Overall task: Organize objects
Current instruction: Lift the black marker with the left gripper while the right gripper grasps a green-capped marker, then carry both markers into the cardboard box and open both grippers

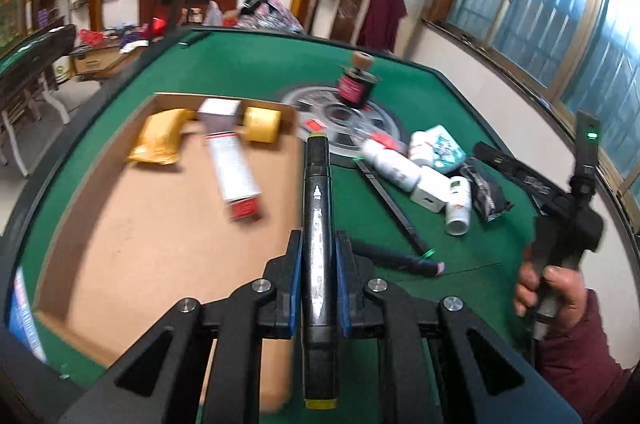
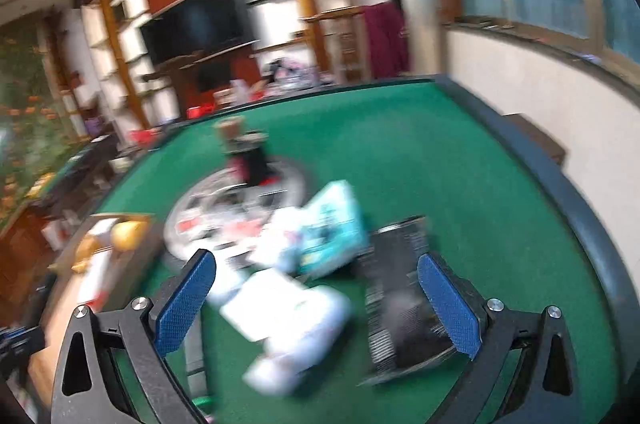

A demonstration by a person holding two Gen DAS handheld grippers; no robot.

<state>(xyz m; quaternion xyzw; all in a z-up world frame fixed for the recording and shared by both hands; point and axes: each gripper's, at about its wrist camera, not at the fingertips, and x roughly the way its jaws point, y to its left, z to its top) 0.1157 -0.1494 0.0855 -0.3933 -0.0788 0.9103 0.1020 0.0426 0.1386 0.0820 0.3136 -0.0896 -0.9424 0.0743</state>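
Note:
My left gripper is shut on a black marker with yellow ends, held above the right edge of a shallow cardboard box. The box holds a yellow packet, a white and red carton and a yellow tape roll. My right gripper is open and empty above a blurred pile: white bottles, a teal packet and a black packet. The same pile shows in the left wrist view, with the right gripper's body at the far right.
The green felt table has a raised dark rim. A round clear tray with a dark red jar stands at its middle. A black pen and a black stick lie right of the box.

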